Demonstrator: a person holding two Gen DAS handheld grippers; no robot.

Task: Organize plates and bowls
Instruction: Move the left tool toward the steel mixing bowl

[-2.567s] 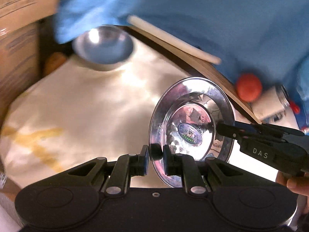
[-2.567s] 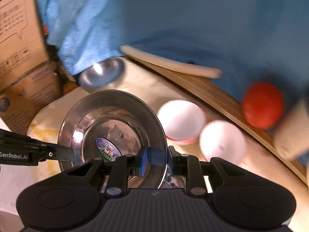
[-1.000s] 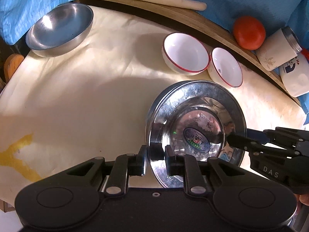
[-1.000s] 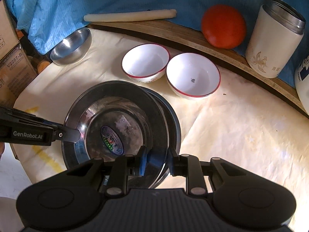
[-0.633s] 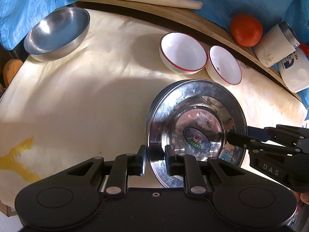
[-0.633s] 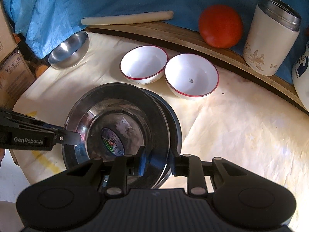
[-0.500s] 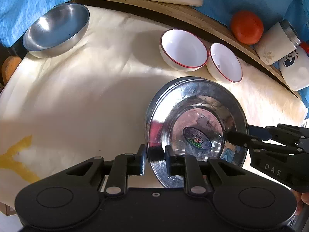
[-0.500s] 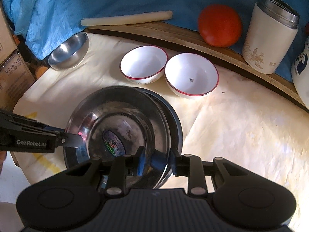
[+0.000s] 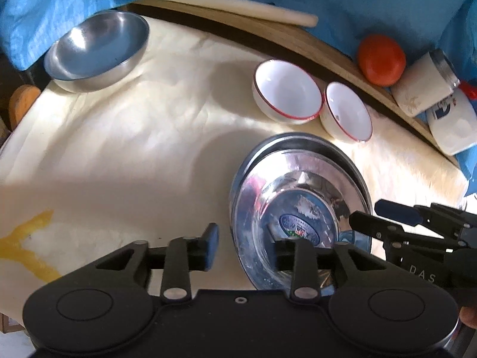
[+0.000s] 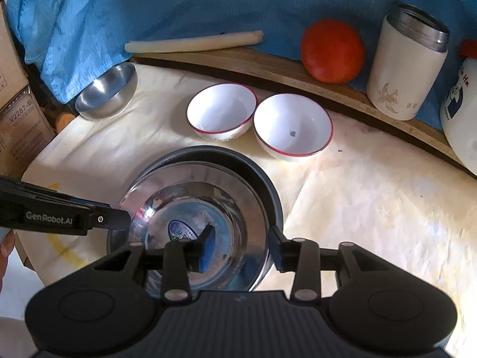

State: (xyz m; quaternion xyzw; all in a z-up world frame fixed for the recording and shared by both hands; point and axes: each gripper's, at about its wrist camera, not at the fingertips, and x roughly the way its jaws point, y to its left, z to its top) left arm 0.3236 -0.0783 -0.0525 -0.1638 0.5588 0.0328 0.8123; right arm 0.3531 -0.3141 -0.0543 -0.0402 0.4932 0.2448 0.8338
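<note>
Two shiny round steel plates (image 10: 193,208), the upper with a blue oval sticker at its centre, sit nested on the cream cloth-covered table (image 9: 125,149), and both hand-held tools straddle opposite rims of the stack. From the left gripper (image 9: 243,246) the stack lies just ahead and slightly to its right; its jaws are spread wide, one finger outside the near rim and the other over the plate's inside, gripping nothing. From the right gripper (image 10: 243,247) the stack lies just ahead and slightly to its left, its jaws likewise spread wide across the rim, one inside and one outside. Neither is clearly nearer; each reaches in low and nearly level from its own side. Being round, the plates offer no long axis. Beyond the stack stand two white red-rimmed bowls (image 10: 222,110), just beside each other, nearer the right gripper by my reading, while a dull steel bowl (image 9: 95,49) sits well apart toward the far left corner, on the left gripper's side.
</note>
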